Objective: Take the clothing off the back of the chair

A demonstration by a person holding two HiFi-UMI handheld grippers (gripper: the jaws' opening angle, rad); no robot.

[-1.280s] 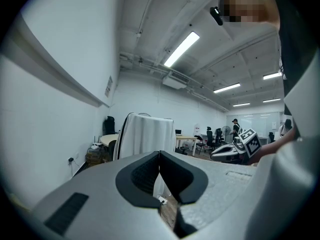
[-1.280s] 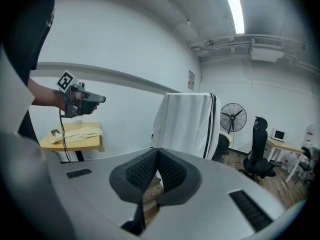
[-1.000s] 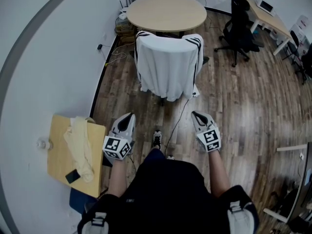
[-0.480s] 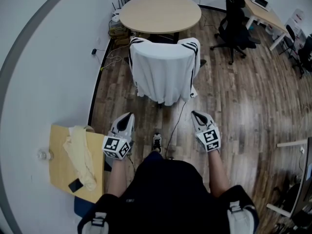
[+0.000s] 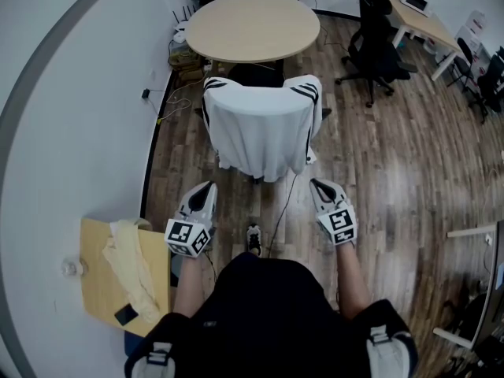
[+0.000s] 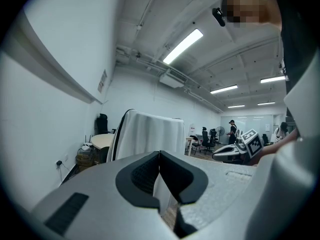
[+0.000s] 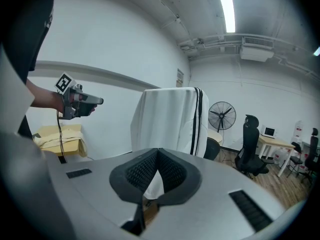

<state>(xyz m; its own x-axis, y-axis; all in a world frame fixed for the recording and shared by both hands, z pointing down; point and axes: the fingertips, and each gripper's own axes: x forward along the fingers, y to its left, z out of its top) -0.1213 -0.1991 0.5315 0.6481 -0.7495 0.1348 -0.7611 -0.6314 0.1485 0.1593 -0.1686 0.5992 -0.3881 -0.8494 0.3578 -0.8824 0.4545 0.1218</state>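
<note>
Two closed grippers, one draped garment

open floor ahead, draped chair backed by a table
bare wood floor lies open between the left claw, the right claw and the draped chair; a round table stands just beyond it, the wall closes the left, a small table sits near left.
</note>
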